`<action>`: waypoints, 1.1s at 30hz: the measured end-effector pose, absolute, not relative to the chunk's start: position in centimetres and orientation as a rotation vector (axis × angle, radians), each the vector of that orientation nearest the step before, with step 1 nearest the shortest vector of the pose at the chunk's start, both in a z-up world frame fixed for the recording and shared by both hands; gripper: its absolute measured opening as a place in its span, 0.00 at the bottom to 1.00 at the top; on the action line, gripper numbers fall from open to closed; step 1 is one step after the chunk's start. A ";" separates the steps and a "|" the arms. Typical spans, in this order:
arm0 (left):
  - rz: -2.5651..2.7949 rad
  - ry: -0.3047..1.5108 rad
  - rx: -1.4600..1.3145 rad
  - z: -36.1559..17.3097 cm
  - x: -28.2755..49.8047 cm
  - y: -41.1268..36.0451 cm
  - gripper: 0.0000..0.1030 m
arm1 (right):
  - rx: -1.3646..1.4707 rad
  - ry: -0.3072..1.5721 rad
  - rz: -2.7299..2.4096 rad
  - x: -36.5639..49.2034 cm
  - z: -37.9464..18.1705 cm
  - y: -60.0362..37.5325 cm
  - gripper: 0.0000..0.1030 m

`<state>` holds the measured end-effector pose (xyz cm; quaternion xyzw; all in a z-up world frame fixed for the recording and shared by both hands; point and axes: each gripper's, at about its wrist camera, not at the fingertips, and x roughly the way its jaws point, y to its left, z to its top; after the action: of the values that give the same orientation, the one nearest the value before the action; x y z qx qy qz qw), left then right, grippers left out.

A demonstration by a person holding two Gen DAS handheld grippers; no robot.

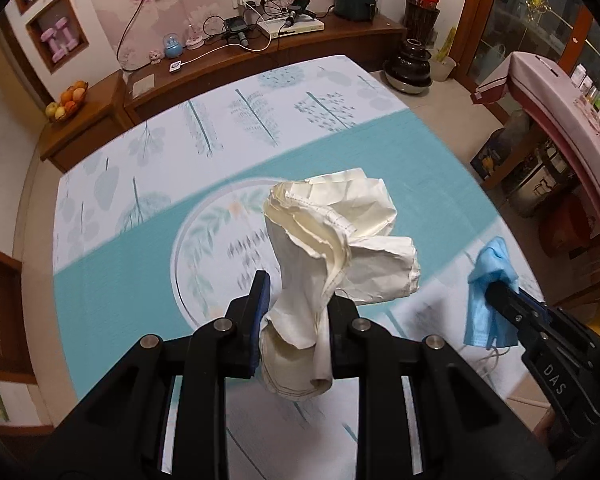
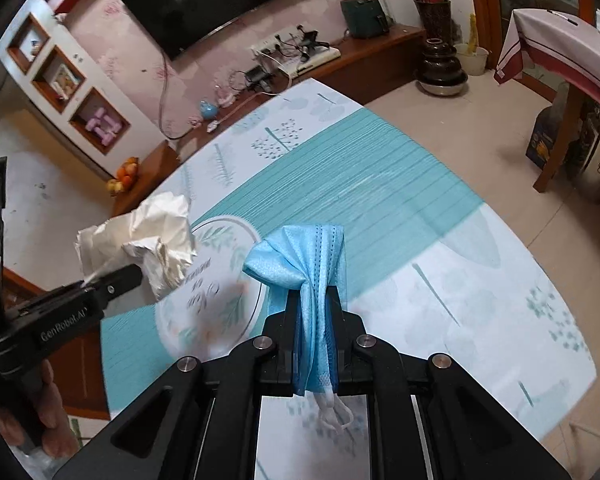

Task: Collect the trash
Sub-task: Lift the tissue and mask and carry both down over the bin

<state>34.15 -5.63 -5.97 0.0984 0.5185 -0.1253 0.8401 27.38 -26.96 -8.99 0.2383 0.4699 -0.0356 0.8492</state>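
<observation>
Left wrist view: my left claw (image 1: pixel 296 304) tilts steeply down over the patterned floor mat (image 1: pixel 120 272), clenched on a wad of crumpled cream paper (image 1: pixel 332 240). The wad is pinched at its narrow waist between the pads; its long axis runs along the fingers, with the bulky end fanning forward past the tips and a shorter tail hanging back toward the camera. It is held in the air, clear of the mat.

To the right in that view, my right claw (image 1: pixel 496 292) comes in from the lower right edge, gripping a blue face mask (image 1: pixel 488 280). White letters reading "DAS" show on its black body.

In the right wrist view, the right claw (image 2: pixel 314 320) also points down at an angle, its jaws closed tight on the mask (image 2: pixel 300 264). The mask is bunched lengthwise, its long axis lying along the fingers: the pleated end bulges beyond the tips, and the white ear loop (image 2: pixel 336 412) dangles at the near end. It too hangs above the mat (image 2: pixel 480 320).

At the left there, the left claw (image 2: pixel 136 272) shows side-on with the paper (image 2: pixel 148 236) at its tip; "GenRobot.AI" is printed on its side, and my fingers (image 2: pixel 48 400) wrap its handle.
</observation>
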 end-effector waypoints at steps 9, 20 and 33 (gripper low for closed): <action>-0.212 1.006 0.164 -2.1 20.6 -8.6 0.20 | 0.490 0.933 0.008 15.6 -4.9 -29.6 0.10; -0.103 0.999 0.093 -1.4 6.3 -11.6 0.20 | 0.428 0.931 0.107 3.7 -3.0 -33.3 0.10; -0.070 1.111 0.121 -7.9 -2.9 -11.8 0.20 | 0.486 1.086 0.094 -4.4 -11.1 -35.3 0.10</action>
<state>-2.94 -11.81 -7.90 0.0576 0.5270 -0.0331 0.8473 -4.43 -35.31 -11.15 0.2288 0.5115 0.0445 0.8271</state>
